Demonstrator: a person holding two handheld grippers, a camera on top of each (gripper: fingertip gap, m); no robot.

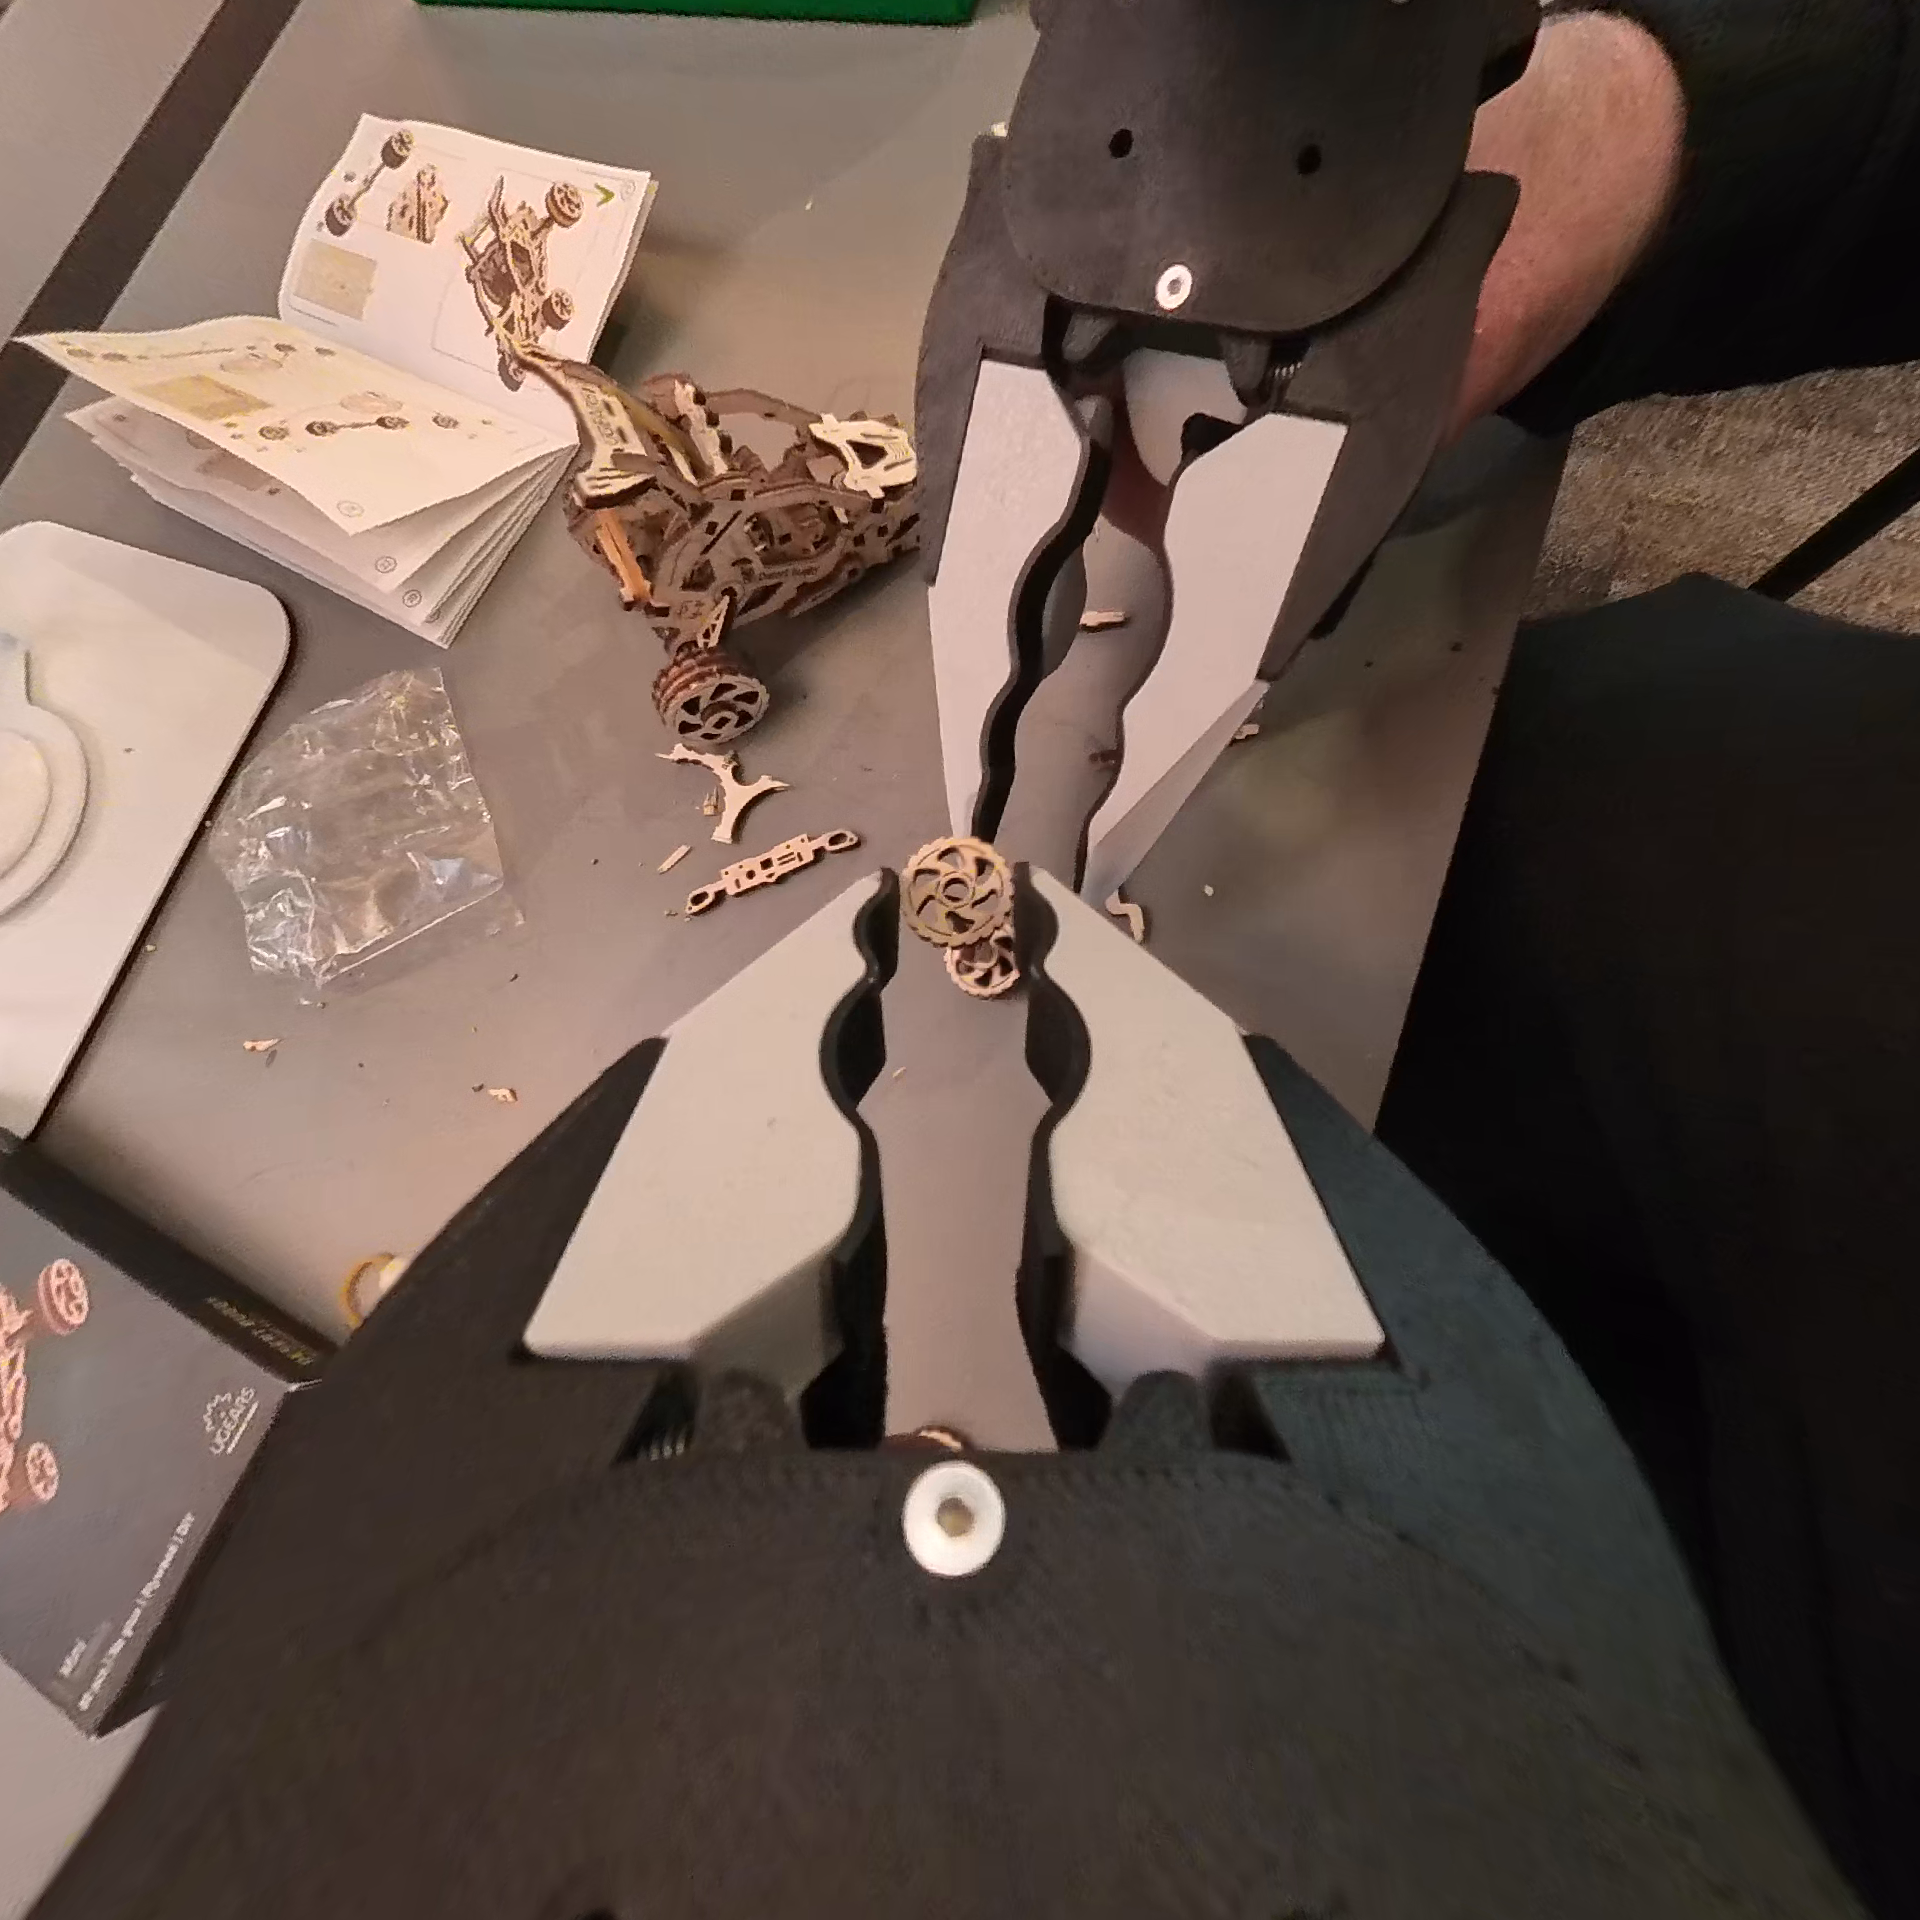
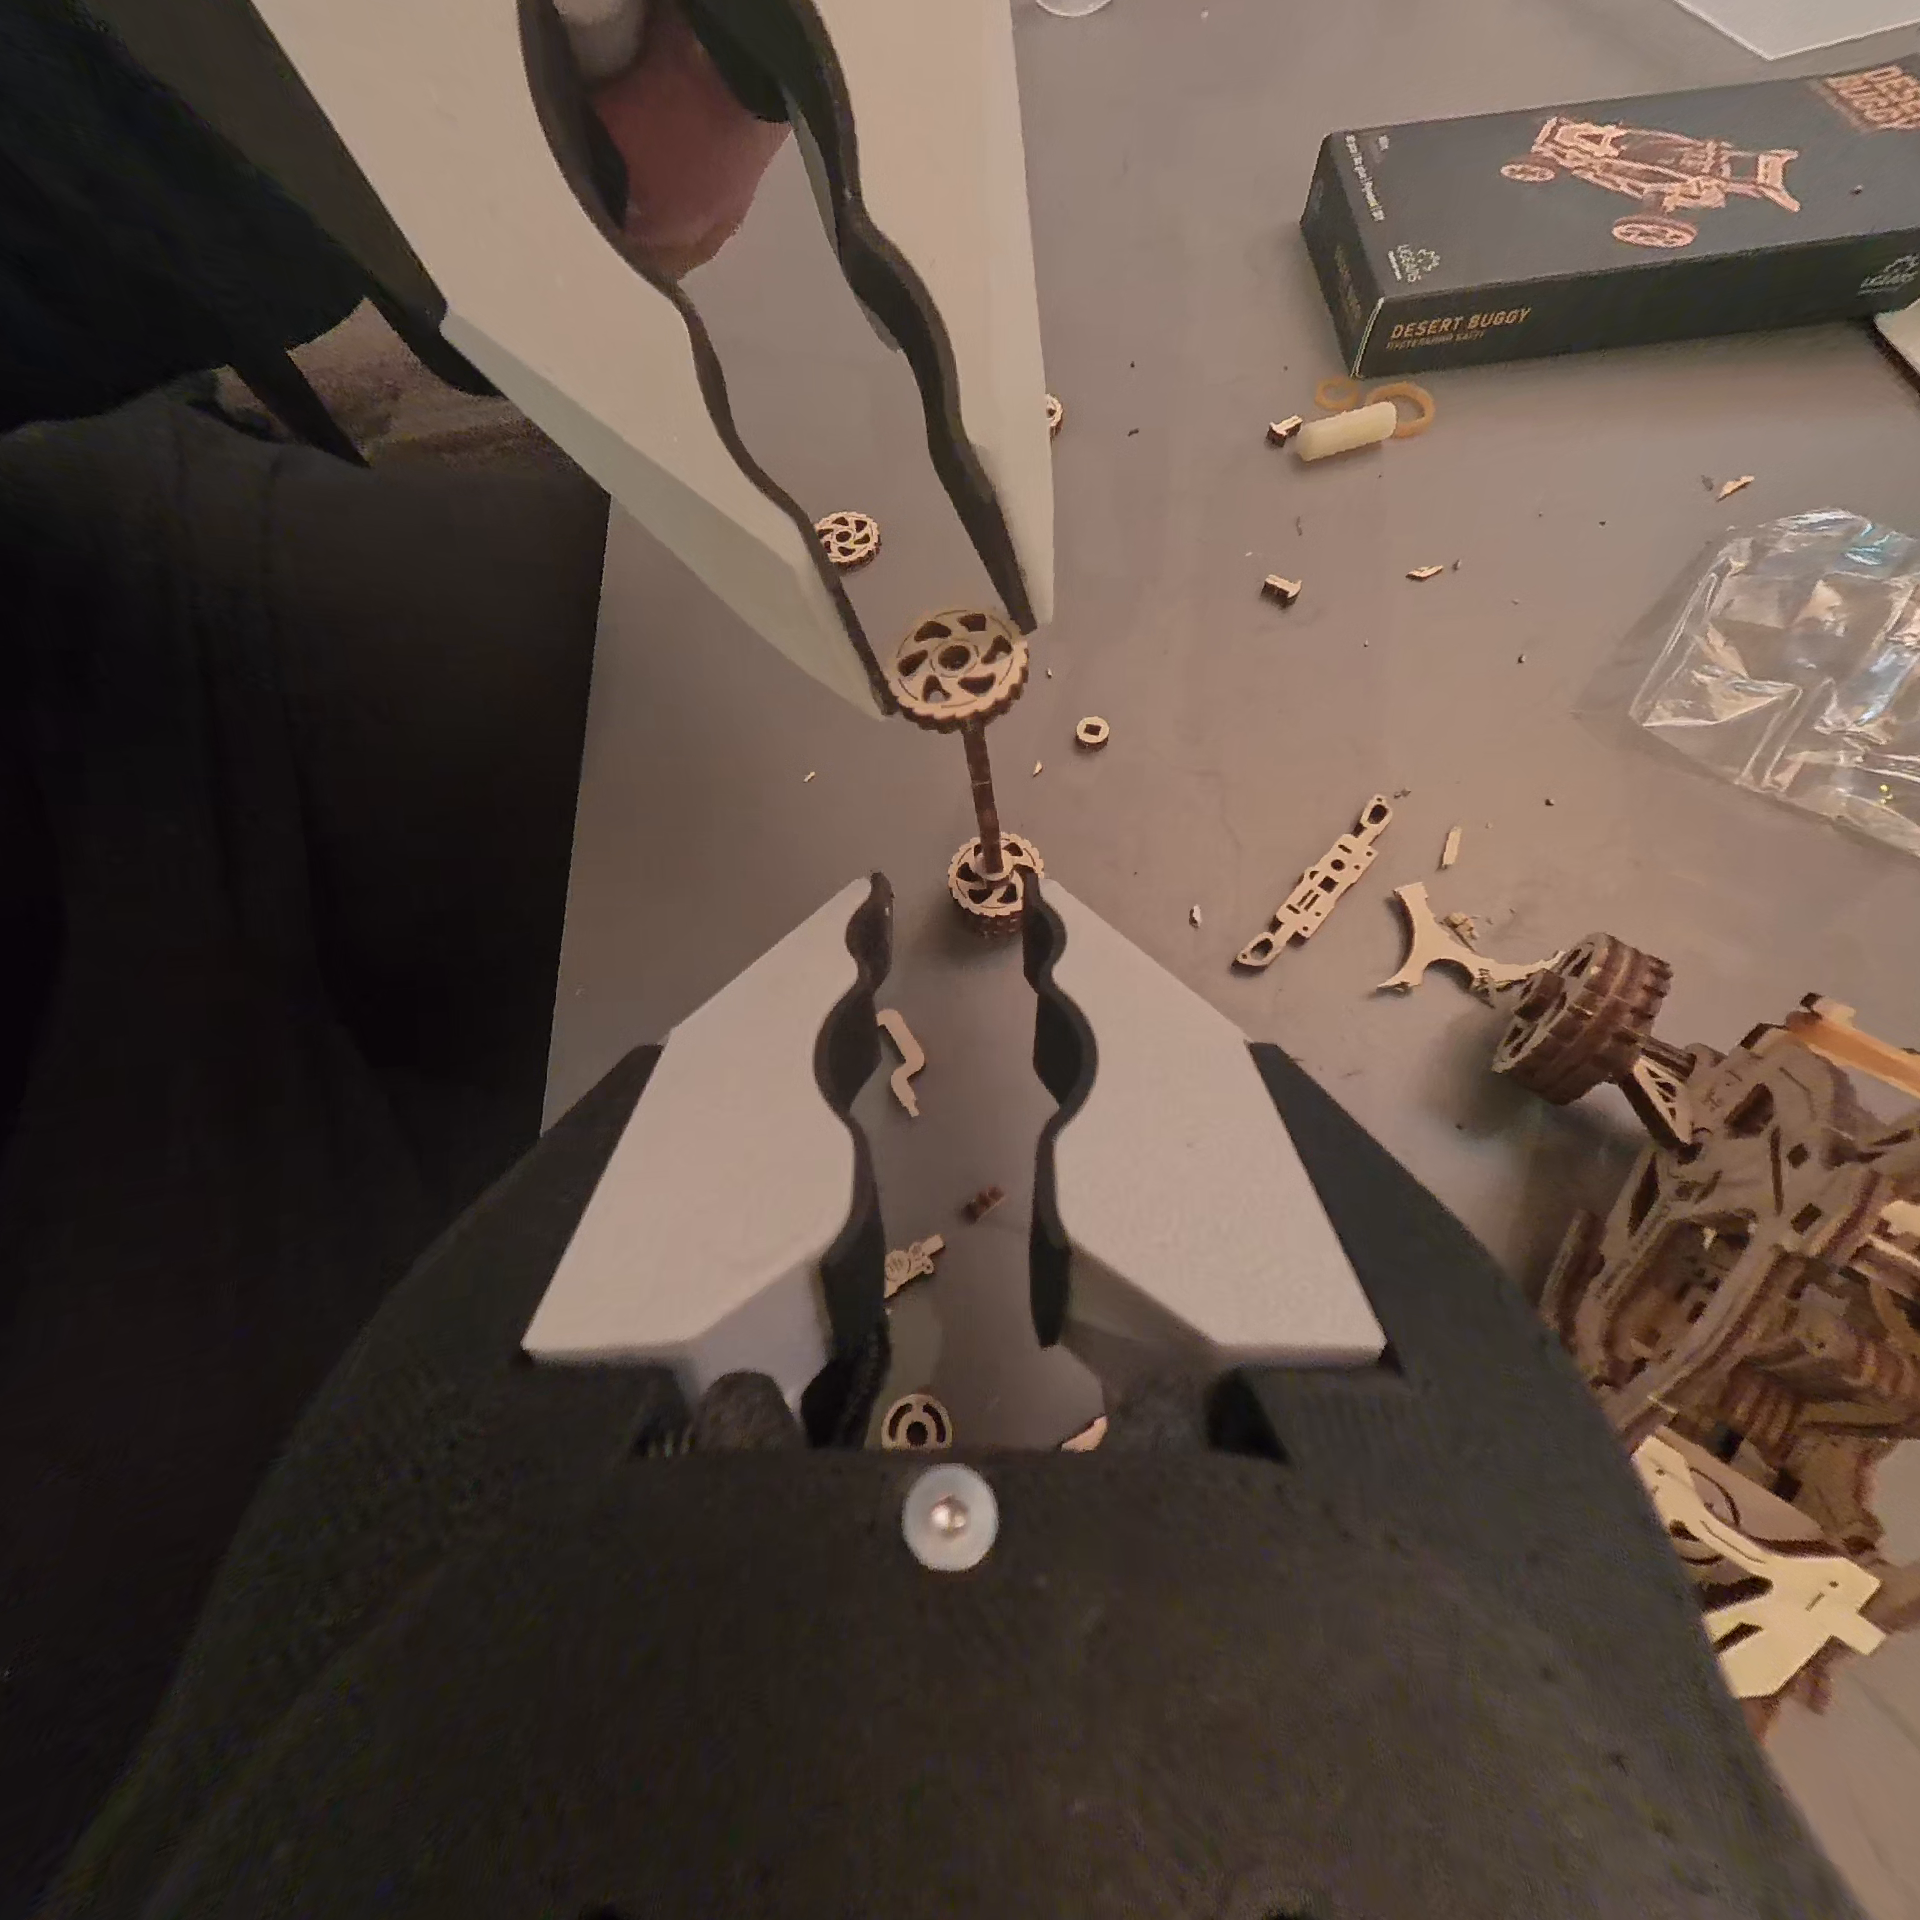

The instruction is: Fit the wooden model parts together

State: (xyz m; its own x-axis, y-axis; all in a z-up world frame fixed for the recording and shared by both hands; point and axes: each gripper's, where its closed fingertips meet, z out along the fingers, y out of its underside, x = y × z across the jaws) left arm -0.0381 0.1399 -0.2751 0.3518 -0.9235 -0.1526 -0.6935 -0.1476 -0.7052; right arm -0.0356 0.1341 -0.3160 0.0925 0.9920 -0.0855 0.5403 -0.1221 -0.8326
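Left gripper (image 1: 956,904) jaws grip toothed wheel (image 1: 954,891); right gripper (image 2: 951,899) jaws open around opposite axle wheel (image 2: 992,883). Next: close, press together.

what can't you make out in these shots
- Left wrist view: the axle is hidden behind the large wheel held in the left tool.
- Right wrist view: whether the right tool grips the small wheel is unclear; a gap shows on one side.
- Right wrist view: the buggy model is cut off by the frame edge.
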